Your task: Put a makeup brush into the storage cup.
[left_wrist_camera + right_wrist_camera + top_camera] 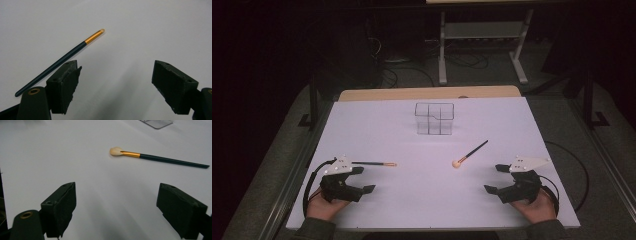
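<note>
My left gripper (364, 180) sits spread near the table's (377, 125) front-left corner, the thin brush (374, 163) just beyond it. My right gripper (494, 178), also spread, has the fluffy brush (470, 153) ahead, apart.
</note>
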